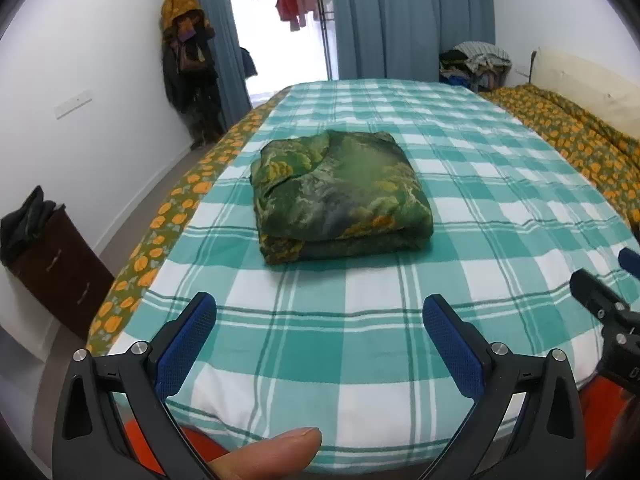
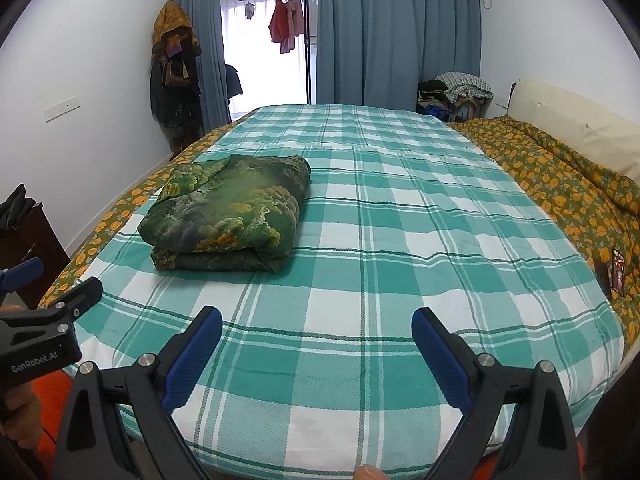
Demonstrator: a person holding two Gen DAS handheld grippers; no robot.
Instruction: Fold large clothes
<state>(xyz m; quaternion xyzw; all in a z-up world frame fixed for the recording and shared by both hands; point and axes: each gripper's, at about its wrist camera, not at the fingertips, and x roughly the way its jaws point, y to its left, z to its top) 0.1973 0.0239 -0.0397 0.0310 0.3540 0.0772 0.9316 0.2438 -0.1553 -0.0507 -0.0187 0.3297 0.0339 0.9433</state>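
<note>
My left gripper and right gripper both hover with jaws spread wide, holding nothing. The folded green garment lies on the checked bedspread — well ahead of my left jaws, ahead and off to the left of my right ones.

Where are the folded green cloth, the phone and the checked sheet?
Folded green cloth (image 1: 340, 188): left wrist view, middle of its top layer.
Phone (image 2: 617, 270): right wrist view, its screen, on the orange-flowered quilt.
Checked sheet (image 2: 400, 240): right wrist view, bare middle.
</note>
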